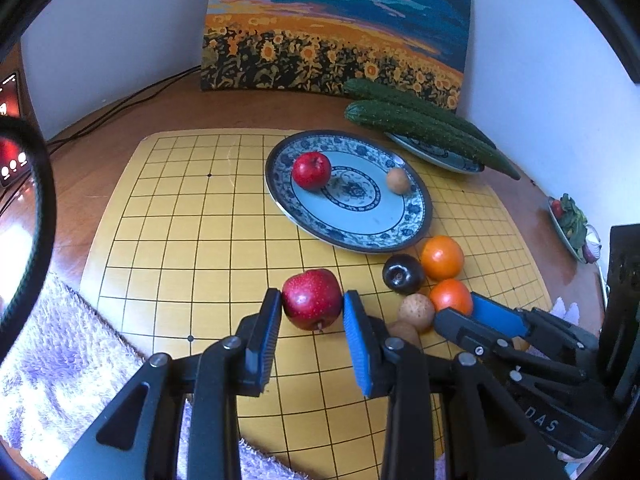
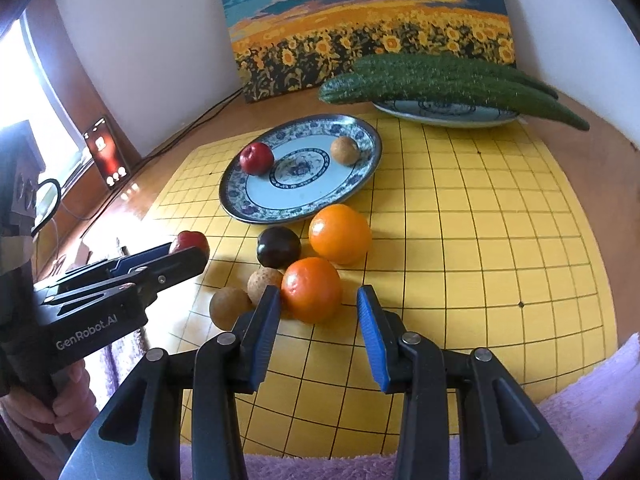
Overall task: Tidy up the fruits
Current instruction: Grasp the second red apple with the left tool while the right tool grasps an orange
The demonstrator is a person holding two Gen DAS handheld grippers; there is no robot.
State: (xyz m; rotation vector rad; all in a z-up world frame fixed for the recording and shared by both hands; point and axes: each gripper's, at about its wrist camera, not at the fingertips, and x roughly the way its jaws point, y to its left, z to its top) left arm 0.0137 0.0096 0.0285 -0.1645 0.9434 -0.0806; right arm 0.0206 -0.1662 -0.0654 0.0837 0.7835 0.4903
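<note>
Left gripper (image 1: 312, 304) is clamping the red apple (image 1: 312, 298); right gripper (image 2: 318, 312) is standing wide, straddling the near orange (image 2: 311, 289).

red apple (image 1: 312, 299); blue-and-white floral plate (image 1: 404, 226); yellow gridded board (image 1: 192, 240)

I see brown worktop (image 2: 592, 136) | yellow grid board (image 2: 480, 240) lies on it | patterned plate (image 2: 240, 196) on board's far left | second plate (image 2: 440, 114) far right, holding cucumbers (image 2: 440, 76) | loose fruit near plate | purple towel (image 2: 580, 412) at near edge | painting (image 2: 360, 20) against far wall
</note>
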